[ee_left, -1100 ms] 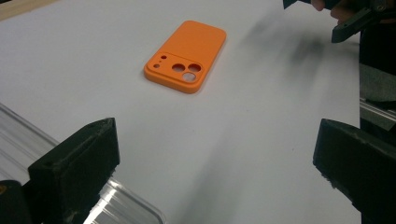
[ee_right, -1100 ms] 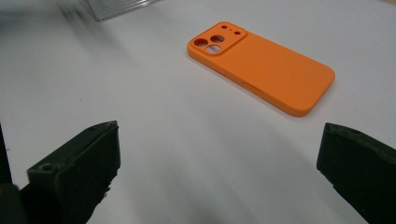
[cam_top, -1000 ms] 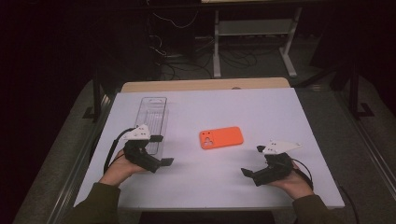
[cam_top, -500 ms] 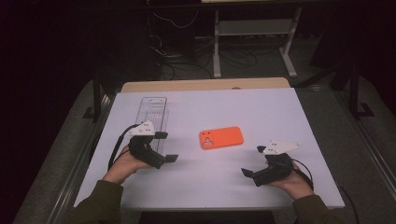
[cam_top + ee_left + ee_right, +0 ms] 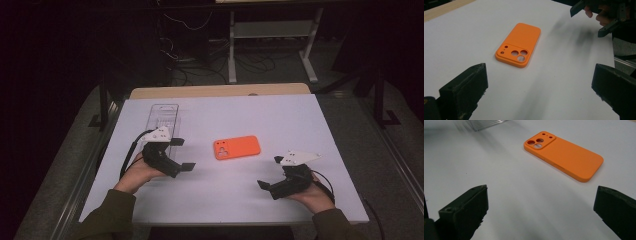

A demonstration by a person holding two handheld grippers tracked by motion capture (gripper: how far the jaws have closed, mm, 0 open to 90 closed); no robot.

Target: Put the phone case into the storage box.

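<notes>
Your left gripper [image 5: 182, 154] sits with its jaws spread wide and nothing between them, and your right gripper [image 5: 269, 172] is the same, wide apart and empty. Both hover low over the white table [image 5: 310, 130], which is by far the biggest thing around. It runs on well past both grippers, with a wooden strip along its far edge and dark floor beyond the side edges. Your right hand [image 5: 312, 192] is close to the near-right corner, so there isn't much board left behind or outboard of it; inboard and ahead it's wide open.

Next in size is the clear plastic tray [image 5: 165, 120], lying just beyond your left gripper and partly covered by it in the high view. It's see-through, so its edges are hard to make out there, and in the right gripper view just a blurry corner [image 5: 486, 123] pokes in at the top edge.

Then the orange phone case [image 5: 237, 148]: it lies flat, back up, camera cutouts toward your left gripper, between the two grippers and a bit ahead of both, touching neither. In the left gripper view the case [image 5: 518, 45] sits ahead of the jaws with bare table all around it, and your right gripper [image 5: 596, 18] shows beyond it, cut off by the frame. In the right gripper view the case [image 5: 566, 155] lies ahead, toward the right jaw.
</notes>
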